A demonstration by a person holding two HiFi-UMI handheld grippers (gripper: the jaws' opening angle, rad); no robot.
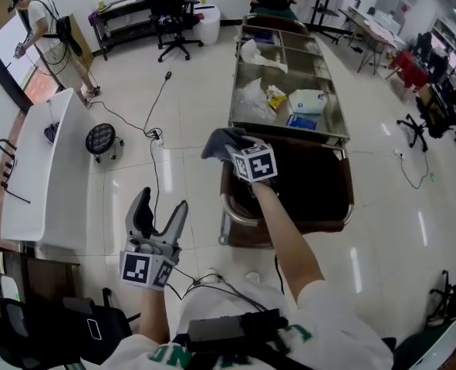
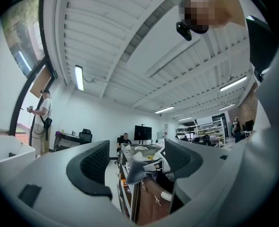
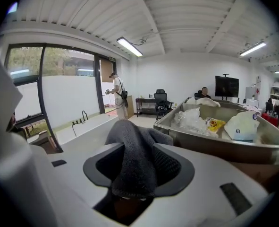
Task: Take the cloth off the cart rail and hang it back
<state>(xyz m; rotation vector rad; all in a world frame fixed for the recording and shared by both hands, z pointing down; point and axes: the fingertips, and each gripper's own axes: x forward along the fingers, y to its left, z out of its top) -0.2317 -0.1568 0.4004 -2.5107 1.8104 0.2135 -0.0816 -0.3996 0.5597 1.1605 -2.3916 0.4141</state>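
A dark grey cloth (image 1: 221, 140) hangs bunched at the near left corner of the steel cart (image 1: 288, 136), above its curved rail (image 1: 226, 209). My right gripper (image 1: 232, 149) reaches into it. In the right gripper view the cloth (image 3: 135, 160) lies draped between the parted jaws of the right gripper (image 3: 139, 170), loose against the pads. Lower left and well short of the cart, my left gripper (image 1: 160, 211) points upward, open and empty. Between the left gripper (image 2: 134, 163) jaws, the left gripper view shows the cloth (image 2: 135, 170) and cart (image 2: 146, 195) ahead.
The cart's top tray holds plastic bags, a yellow packet and a white pack (image 1: 308, 101). A white counter (image 1: 42, 160) stands left, with a black round stool (image 1: 100, 139) and a floor cable (image 1: 155, 133) beside it. An office chair (image 1: 170, 14) and two people stand farther back.
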